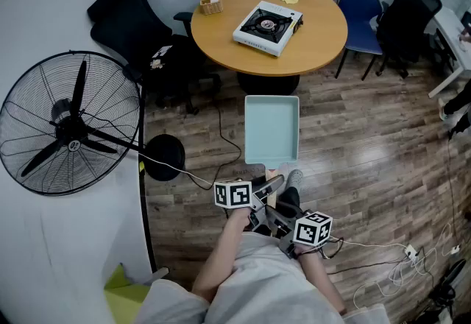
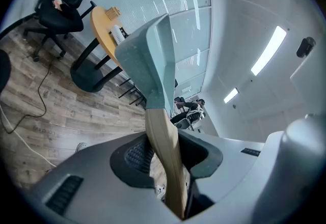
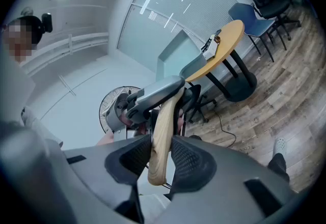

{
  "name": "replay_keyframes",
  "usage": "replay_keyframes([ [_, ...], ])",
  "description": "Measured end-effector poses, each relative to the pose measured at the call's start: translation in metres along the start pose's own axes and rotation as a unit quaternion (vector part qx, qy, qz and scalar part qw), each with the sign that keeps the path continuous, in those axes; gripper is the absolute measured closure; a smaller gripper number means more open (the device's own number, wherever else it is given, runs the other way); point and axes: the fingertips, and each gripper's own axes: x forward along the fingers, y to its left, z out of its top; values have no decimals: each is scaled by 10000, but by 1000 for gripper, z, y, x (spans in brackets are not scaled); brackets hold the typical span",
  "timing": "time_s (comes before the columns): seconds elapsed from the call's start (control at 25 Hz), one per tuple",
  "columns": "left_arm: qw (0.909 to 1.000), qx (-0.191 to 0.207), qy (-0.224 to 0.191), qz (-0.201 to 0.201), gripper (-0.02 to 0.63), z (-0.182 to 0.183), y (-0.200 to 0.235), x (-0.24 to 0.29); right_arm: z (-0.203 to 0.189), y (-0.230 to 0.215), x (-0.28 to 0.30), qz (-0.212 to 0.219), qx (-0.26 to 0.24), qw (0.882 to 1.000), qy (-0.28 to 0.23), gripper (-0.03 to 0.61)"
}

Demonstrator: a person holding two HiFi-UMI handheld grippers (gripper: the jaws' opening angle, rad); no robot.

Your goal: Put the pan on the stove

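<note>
1. The wooden handle (image 3: 162, 131) is clamped at its near end by the right gripper (image 3: 162, 163) and further along by the left gripper (image 2: 168, 159). Both sets of jaws are closed on the wood and nothing else is held. The handle looks smooth and rounded, so it could twist between the pads if either grip is eased.
2. The pan (image 1: 271, 129) is carried in the air over the floor, at 12 o'clock from the grippers and well short of the table. All its weight hangs beyond the grip, so a droop or roll of the far edge is judged the likeliest fault.
3. A cable (image 1: 199, 181) lies across the floor at 9 o'clock from the grippers, running toward the fan base (image 1: 163, 157). It could be caught by a foot on the way forward, and the pan jolted.
4. A black chair (image 1: 158, 50) stands at 10 o'clock from the pan, near the table. It could be clipped if the path is swung left.
5. The table (image 1: 324, 35) lies at 12 o'clock. Its rim could be struck by the pan's far edge if the pan is not raised enough.
6. The stove (image 1: 268, 26) sits farthest, on the table, slightly askew. The pan could be set down off the burner and left tilted, or the stove could be pushed along the tabletop.
</note>
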Motion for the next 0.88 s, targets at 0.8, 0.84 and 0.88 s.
replay_keyframes([
  [0.8,9989,102,-174,-416,465,-2,-5,-17,-10,11,4,-72,-428,9990,-112,445],
  [0.84,9988,88,-190,-439,465,2,-6,-15,-5,10,4,-82,-457,9989,-101,445],
  [0.88,9987,73,-201,-461,465,6,-7,-12,-1,9,4,-96,-482,9987,-93,445],
])
